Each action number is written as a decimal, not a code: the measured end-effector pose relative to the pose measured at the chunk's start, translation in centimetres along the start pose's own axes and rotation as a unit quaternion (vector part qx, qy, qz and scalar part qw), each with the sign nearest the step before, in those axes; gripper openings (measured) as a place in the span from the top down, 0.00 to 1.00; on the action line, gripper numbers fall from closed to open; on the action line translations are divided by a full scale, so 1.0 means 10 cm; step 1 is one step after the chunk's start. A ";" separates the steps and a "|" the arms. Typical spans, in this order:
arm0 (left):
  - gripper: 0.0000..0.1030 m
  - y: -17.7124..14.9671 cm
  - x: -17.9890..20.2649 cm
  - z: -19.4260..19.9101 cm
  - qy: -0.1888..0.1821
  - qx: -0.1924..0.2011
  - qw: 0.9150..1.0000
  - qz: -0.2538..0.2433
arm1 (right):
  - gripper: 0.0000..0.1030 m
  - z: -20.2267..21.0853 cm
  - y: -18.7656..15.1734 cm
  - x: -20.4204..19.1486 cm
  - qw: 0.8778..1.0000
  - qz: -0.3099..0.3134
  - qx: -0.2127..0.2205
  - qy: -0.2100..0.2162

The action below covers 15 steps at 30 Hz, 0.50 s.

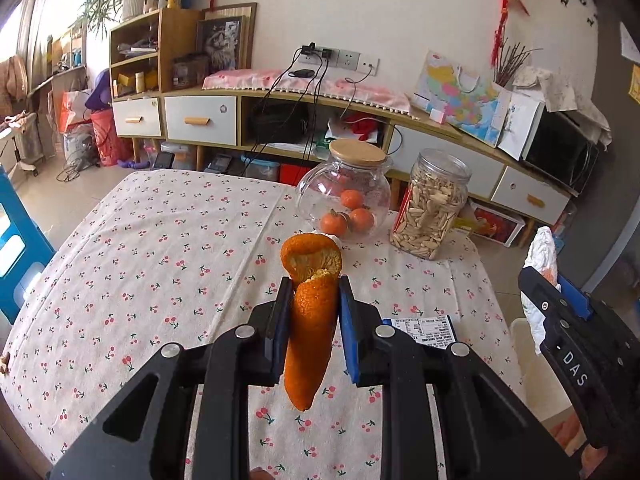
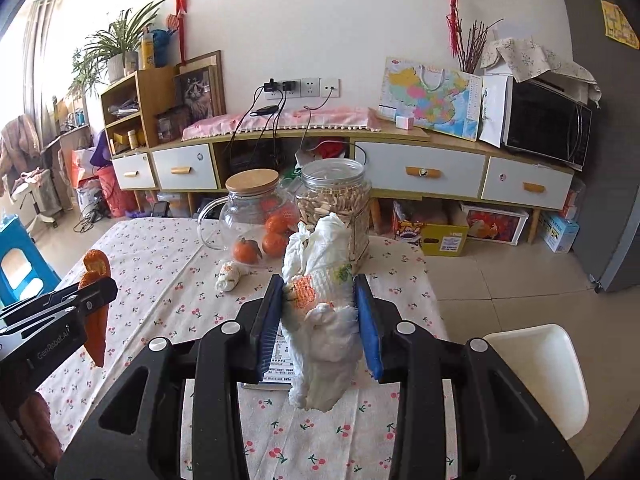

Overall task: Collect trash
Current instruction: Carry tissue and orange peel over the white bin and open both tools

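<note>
Two handheld grippers hover over a table [image 1: 140,240] with a cherry-print cloth. The left gripper [image 1: 311,320] is closed on one long curl of orange peel [image 1: 310,320], pinched upright between its fingers, clear of the cloth. The right gripper [image 2: 318,320] is clamped on one crumpled white tissue [image 2: 320,320] with orange and green print. A second, smaller tissue wad [image 2: 229,276] lies on the cloth near the far jars. At the far edge stand two containers: a glass pot [image 1: 344,192] with a wooden lid holding three tangerines, and a clear jar of seeds [image 1: 432,208] to its right. A printed card [image 1: 426,330] lies under the grippers, text unreadable. The grippers' sides read "DAS" and "GenRobot.AI".
</note>
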<state>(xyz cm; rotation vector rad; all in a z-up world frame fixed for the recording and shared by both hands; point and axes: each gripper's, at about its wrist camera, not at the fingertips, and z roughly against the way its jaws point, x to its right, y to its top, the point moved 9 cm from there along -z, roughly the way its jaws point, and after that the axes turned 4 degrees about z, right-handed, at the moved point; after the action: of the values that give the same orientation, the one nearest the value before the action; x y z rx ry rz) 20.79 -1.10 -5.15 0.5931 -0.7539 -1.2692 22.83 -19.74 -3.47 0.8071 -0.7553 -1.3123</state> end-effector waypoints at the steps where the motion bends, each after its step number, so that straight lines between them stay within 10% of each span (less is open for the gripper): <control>1: 0.78 0.01 0.03 0.02 0.004 0.006 1.000 -0.001 | 0.67 0.02 0.01 0.03 1.000 0.000 0.004 -0.006; 15: 0.78 0.10 0.65 0.09 0.006 0.042 0.999 -0.014 | 0.67 0.27 0.02 0.65 0.997 -0.028 0.024 -0.070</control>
<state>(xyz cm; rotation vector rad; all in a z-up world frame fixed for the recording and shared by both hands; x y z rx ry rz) 21.51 -7.21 -2.69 0.6804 -0.7951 -1.2630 21.32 -26.42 -1.73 0.7852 -0.8846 -1.4160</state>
